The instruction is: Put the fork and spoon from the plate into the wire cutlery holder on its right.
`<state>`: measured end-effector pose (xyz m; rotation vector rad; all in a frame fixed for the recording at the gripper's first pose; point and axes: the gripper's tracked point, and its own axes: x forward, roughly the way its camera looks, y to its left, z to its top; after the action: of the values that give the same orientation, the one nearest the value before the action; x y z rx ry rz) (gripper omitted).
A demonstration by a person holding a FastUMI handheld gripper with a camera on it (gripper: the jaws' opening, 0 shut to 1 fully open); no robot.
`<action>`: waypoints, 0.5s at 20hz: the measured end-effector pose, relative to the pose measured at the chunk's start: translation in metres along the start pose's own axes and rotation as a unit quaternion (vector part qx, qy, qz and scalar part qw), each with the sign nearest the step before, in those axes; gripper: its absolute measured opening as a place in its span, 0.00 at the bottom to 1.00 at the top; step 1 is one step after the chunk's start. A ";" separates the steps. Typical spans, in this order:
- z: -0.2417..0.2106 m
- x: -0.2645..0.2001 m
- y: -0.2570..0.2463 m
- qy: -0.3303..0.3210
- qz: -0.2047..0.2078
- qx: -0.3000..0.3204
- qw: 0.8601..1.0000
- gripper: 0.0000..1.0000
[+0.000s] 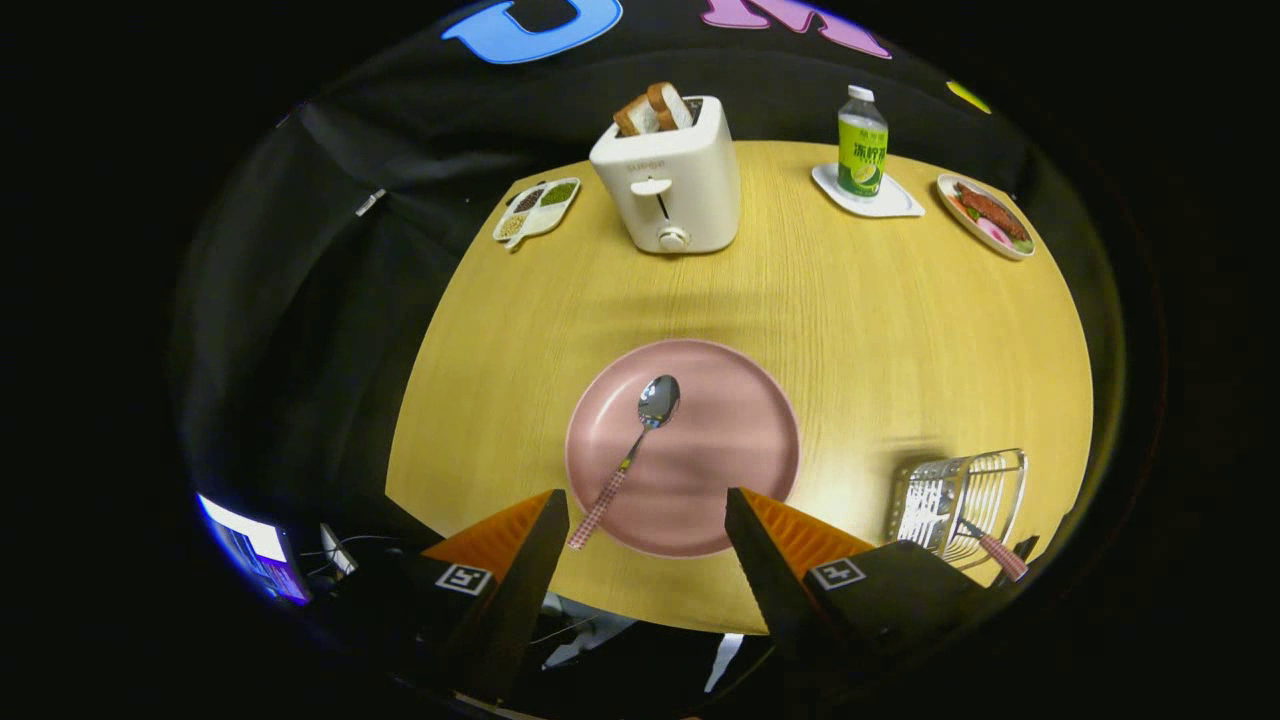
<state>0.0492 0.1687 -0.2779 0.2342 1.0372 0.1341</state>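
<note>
Gripper view has the gripper (pixel 647 520) w/ fingers spread wide, holding nothing, above the plate's (pixel 740 440) near rim, likely lining up on the spoon (pixel 632 455), while a checked handle, prob. the fork (pixel 990 548), sits in the wire holder (pixel 965 500) to the right.

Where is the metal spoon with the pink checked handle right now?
The metal spoon lies on the round pink plate, just ahead of the open gripper, its handle crossing the rim by one finger.
</note>
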 end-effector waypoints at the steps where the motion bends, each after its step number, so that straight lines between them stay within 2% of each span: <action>1: -0.002 0.011 0.002 0.006 -0.004 0.004 1.000 0.99; 9: -0.029 0.075 0.009 0.070 -0.022 0.066 0.995 0.93; 10: -0.033 0.080 0.012 0.078 -0.021 0.081 0.993 0.86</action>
<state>0.0615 0.2019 -0.3577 0.3532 1.2092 0.0306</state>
